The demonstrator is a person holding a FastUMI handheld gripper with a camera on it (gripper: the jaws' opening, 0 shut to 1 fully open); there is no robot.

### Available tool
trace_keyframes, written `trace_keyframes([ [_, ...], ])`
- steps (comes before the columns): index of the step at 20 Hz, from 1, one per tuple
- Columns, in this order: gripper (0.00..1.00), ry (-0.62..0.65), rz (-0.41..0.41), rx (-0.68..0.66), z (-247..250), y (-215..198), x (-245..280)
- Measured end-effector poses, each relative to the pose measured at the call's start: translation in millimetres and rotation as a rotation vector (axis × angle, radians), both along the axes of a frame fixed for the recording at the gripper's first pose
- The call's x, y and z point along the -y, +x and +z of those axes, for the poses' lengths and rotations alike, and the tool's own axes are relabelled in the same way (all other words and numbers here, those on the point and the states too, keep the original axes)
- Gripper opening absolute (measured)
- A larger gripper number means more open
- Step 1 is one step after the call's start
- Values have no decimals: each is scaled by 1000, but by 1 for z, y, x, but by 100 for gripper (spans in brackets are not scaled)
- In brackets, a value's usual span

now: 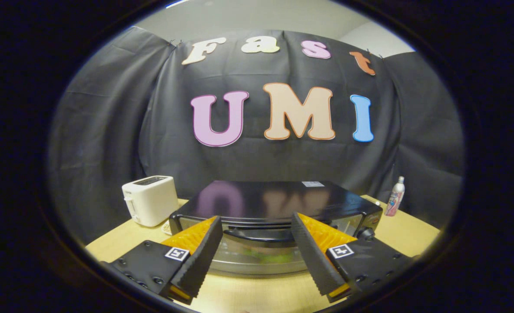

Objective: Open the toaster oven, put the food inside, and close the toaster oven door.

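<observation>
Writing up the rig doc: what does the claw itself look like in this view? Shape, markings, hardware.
The claw has two wedge-shaped fingers that taper toward their tips, with ribbed, toothed inner faces. Each finger sits on a flat black mounting plate with visible screw holes, and each plate carries a small square black-and-white tag near the finger base. No cables show.
</observation>
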State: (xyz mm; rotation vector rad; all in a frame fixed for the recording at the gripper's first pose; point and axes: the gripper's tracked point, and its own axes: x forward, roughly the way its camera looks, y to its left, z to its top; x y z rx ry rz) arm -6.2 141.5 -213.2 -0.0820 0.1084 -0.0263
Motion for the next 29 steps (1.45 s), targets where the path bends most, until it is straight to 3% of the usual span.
trace_keyframes([
  [5, 100, 32, -5, -32, 4, 2, 0],
  [11, 99, 21, -103, -43, 36, -11, 15],
  [19, 99, 45, -95, 11, 81, -13, 13],
  [29, 99, -5, -50, 23, 100, -21, 7],
])
